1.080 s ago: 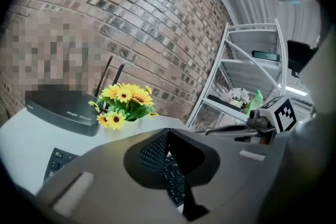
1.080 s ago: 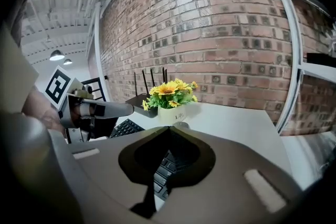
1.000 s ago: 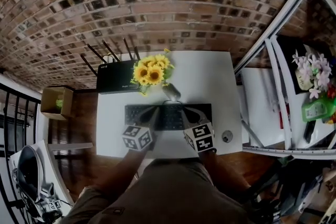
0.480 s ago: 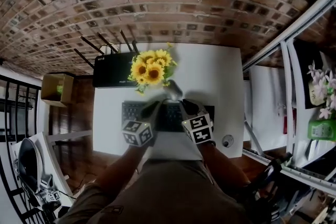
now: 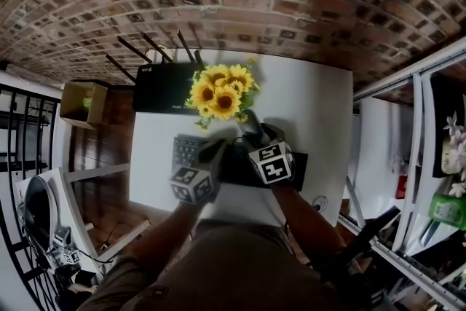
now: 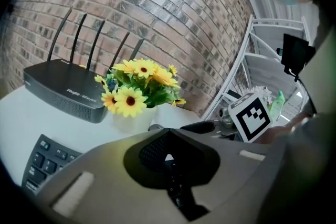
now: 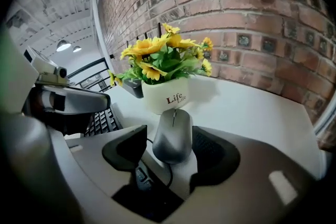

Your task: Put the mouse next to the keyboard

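Note:
A grey mouse (image 7: 172,136) lies on the white table (image 5: 313,105) just in front of the white flower pot (image 7: 167,96), behind the black keyboard (image 5: 191,151). My right gripper (image 7: 170,150) reaches over the keyboard and its jaws are opening, one on each side of the mouse, with small gaps at the pads. In the head view the mouse (image 5: 251,126) shows just beyond the right gripper (image 5: 255,138). My left gripper (image 6: 168,157) hovers over the keyboard (image 6: 47,157) with its jaws together and nothing between them.
Sunflowers (image 5: 222,95) fill the pot at the table's middle back. A black router (image 5: 162,87) with antennas stands at the back left. A small round object (image 5: 318,204) lies near the front right corner. A brick wall runs behind; white shelving stands to the right.
My right gripper has moved forward over the keyboard to the mouse and its jaws have spread around it. The left gripper has hardly moved.

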A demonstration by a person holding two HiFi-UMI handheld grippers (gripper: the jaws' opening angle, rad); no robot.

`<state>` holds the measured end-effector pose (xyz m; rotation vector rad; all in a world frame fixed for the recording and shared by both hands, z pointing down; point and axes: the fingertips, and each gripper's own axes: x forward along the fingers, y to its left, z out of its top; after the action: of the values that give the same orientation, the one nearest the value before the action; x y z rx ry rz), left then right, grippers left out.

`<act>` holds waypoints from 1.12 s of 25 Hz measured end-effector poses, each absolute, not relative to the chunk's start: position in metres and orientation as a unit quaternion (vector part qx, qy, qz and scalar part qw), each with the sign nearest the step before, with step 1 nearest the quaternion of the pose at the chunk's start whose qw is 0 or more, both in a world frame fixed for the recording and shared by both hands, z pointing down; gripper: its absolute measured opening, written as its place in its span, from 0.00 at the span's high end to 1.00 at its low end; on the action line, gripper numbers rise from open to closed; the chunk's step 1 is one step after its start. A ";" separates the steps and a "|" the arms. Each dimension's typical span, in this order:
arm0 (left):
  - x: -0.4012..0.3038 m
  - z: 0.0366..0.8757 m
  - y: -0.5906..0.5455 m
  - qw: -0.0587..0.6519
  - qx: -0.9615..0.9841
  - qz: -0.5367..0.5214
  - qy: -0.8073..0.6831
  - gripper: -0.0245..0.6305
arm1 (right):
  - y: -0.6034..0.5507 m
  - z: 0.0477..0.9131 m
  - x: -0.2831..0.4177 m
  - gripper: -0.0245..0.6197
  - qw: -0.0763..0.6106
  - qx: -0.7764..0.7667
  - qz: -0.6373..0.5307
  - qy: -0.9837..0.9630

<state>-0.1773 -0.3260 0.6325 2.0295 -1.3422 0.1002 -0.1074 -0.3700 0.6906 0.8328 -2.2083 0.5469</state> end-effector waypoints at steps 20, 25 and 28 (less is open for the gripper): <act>-0.203 0.633 -0.329 0.354 0.769 0.035 -0.531 0.96 | -0.391 0.727 -0.129 0.48 0.424 0.296 0.188 -0.835; -0.203 0.629 -0.329 0.350 0.774 0.032 -0.528 0.96 | -0.396 0.714 -0.120 0.48 0.409 0.314 0.183 -0.837; -0.200 0.625 -0.325 0.345 0.779 0.030 -0.523 0.96 | -0.396 0.700 -0.113 0.48 0.394 0.331 0.178 -0.839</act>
<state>-0.2005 -0.3253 0.6255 2.0226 -1.3571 0.0778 -0.1131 -0.3956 0.7004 0.8386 -2.1288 0.4514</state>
